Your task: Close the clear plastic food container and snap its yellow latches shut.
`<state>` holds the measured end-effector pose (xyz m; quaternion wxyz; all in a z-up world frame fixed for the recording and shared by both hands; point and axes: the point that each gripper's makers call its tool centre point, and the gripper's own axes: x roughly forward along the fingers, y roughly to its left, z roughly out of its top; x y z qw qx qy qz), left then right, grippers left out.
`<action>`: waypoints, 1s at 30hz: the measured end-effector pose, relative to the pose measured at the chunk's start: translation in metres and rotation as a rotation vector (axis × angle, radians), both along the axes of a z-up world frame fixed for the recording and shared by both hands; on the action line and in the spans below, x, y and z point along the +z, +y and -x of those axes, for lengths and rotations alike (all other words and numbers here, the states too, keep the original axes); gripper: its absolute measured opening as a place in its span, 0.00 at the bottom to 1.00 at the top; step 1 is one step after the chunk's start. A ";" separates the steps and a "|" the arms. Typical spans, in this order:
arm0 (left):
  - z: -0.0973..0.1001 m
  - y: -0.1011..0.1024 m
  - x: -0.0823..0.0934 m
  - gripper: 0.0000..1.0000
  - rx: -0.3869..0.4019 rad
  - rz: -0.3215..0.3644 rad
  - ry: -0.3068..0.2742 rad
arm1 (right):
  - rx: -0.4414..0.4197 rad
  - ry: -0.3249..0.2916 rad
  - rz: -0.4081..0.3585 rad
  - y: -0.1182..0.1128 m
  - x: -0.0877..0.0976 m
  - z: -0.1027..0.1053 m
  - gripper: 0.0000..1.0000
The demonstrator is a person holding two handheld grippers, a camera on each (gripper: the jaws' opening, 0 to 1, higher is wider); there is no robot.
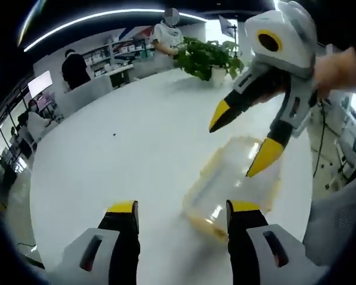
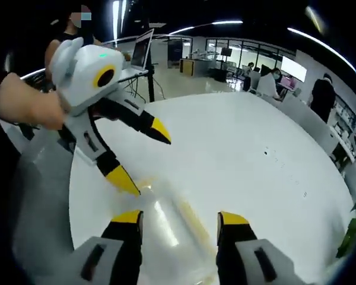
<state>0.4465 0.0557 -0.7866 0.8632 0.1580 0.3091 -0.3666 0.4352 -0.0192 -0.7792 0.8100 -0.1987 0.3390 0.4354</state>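
Observation:
The clear plastic container [image 1: 234, 178] with yellow latches lies on the white table [image 1: 124, 142], just ahead of my left gripper [image 1: 184, 208], whose jaws stand open with the right jaw at the container's near end. My right gripper [image 1: 240, 145] hangs open above the container, a hand holding it. In the right gripper view the container [image 2: 172, 217] is a blurred clear shape with a yellow strip, lying between the open jaws of my right gripper [image 2: 180, 218]. My left gripper [image 2: 145, 160] reaches in open from the left. Blur hides whether the lid is seated.
A potted plant [image 1: 210, 59] stands at the table's far side. People stand by shelves and counters [image 1: 107, 65] behind it. A grey chair [image 1: 338, 219] sits at the table's right edge. A laptop [image 2: 141, 50] is on a desk beyond.

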 end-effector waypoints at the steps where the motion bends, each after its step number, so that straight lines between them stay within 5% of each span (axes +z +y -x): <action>1: -0.002 0.004 0.000 0.58 0.024 -0.011 -0.018 | -0.024 -0.036 0.001 -0.001 0.002 -0.003 0.49; 12: -0.008 0.007 0.005 0.59 0.160 0.016 -0.057 | -0.261 -0.104 -0.037 -0.010 -0.001 -0.001 0.51; 22: -0.005 0.004 0.001 0.59 0.184 0.043 -0.031 | -0.300 -0.098 -0.057 -0.013 -0.001 -0.002 0.52; 30: -0.006 0.010 0.004 0.61 0.258 0.124 -0.012 | -0.410 -0.095 -0.152 -0.024 0.007 -0.007 0.53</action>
